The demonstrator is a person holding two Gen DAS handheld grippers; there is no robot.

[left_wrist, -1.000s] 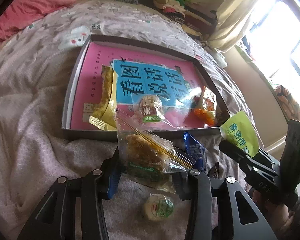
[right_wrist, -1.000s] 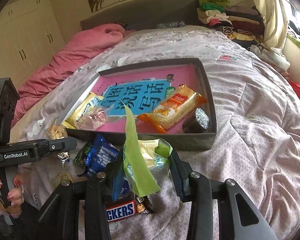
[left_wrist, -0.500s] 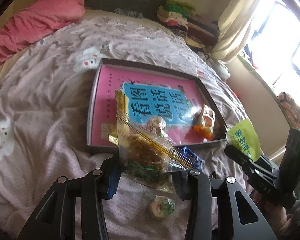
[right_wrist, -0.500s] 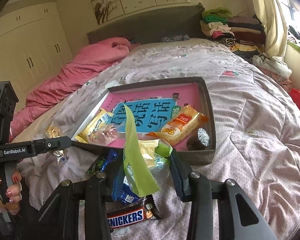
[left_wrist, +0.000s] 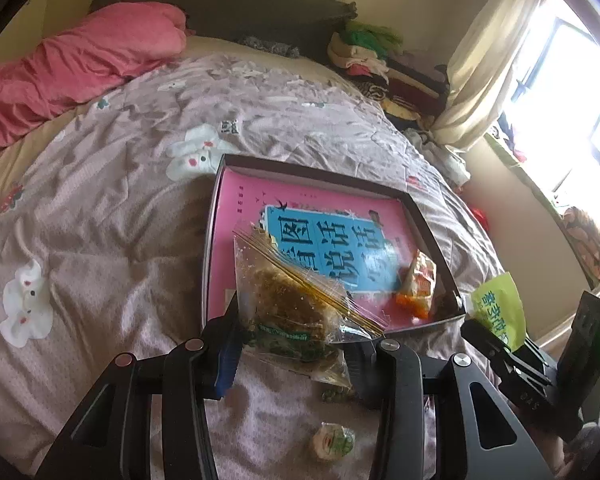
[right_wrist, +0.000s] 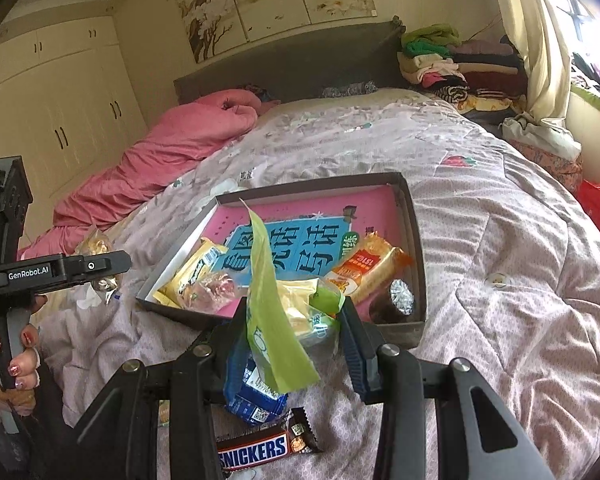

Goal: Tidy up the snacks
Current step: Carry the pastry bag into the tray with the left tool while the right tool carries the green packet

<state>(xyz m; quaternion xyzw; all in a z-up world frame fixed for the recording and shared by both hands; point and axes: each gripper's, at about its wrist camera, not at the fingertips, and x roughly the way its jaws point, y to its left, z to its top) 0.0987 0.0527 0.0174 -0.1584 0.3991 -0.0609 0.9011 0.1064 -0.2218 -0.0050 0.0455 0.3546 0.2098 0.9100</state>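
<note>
The shallow grey box (right_wrist: 418,264) lies on the bed with a pink-and-blue book lining its floor, and four snacks are already in it: a yellow packet (right_wrist: 196,270) and a clear-wrapped round cake (right_wrist: 212,292) at its near left, an orange cracker pack (right_wrist: 366,270) and a dark foil-topped cup (right_wrist: 394,300) at its near right. Two more are on the way, judging by the grips: the left gripper (left_wrist: 296,354) is clenched on a clear zip bag (left_wrist: 292,300) of brown crumbly snack, held above the box's near edge, and the right gripper (right_wrist: 296,346) is clamped on a lime-green packet (right_wrist: 268,304) held just short of the box's near wall. Left on the quilt (right_wrist: 500,248), near the person, are a Snickers bar (right_wrist: 260,446), a blue packet (right_wrist: 252,388) and a small round green-labelled sweet (left_wrist: 334,440), so the sorting looks a little past halfway. Readable writing: "SNICKERS" on the bar, "GenRobot.AI" on the left gripper's body in the right wrist view, large Chinese characters on the book's blue panel, and Chinese print on the green packet, too small to make out.
</note>
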